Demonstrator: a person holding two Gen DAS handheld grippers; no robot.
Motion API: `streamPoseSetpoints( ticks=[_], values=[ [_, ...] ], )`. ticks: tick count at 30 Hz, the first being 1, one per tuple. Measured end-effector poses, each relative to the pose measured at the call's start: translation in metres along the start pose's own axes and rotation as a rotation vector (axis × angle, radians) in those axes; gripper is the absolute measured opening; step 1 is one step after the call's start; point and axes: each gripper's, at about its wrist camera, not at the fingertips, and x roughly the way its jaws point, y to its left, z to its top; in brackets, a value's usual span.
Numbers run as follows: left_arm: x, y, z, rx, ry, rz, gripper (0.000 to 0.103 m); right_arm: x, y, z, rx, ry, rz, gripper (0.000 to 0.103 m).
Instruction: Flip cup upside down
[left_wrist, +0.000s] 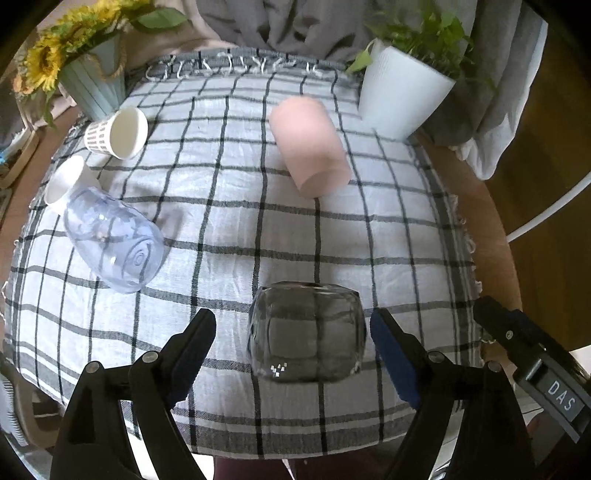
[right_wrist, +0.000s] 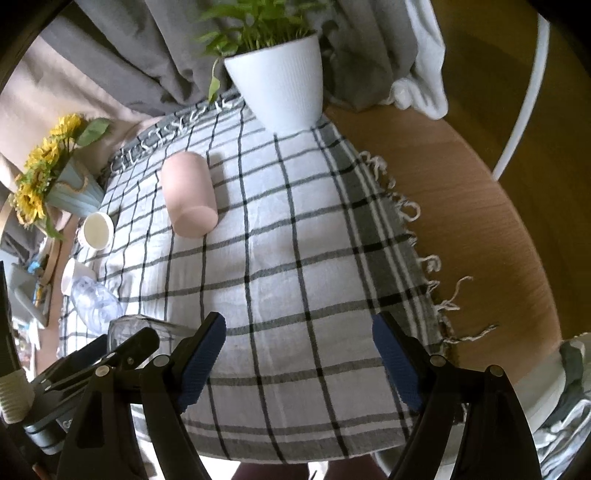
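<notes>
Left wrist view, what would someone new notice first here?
Probably the clear glass cup, sitting on the checked cloth between the open left tongs without touching them. Next, the pink cup lying on its side mid-table, and the bluish clear cup tipped over at the left.

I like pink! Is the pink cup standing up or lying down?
Lying down. The pink cup rests on its side on the checked cloth.

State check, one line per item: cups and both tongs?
clear glass cup: between left tongs' fingers, not gripped
left tongs: open
right tongs: open, holding nothing
pink cup: on its side
bluish clear cup: on its side
white slotted cup: on its side
</notes>
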Motion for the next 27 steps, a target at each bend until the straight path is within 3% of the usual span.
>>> streamPoseSetpoints(
  ticks=[5, 11, 20, 27],
  values=[
    [-0.039, 0.009, -0.016, 0.015, -0.111, 0.074, 0.101, -0.031, 0.009, -0.008, -0.018, -0.085, -0.046, 0.086],
    [-0.086, 0.041, -0.042, 0.009, -0.225, 0.194, 0.102, -0.072, 0.036, -0.028, -0.084, -0.173, -0.061, 0.089],
    [-0.157, 0.087, -0.092, 0.017, -0.321, 0.183, 0.102, -0.134, 0.082, -0.089, -0.087, -0.280, -0.040, 0.089],
    [-0.198, 0.101, -0.130, 0.077, -0.378, 0.175, 0.102, -0.172, 0.107, -0.138, -0.074, -0.338, -0.036, 0.089]
  ],
)
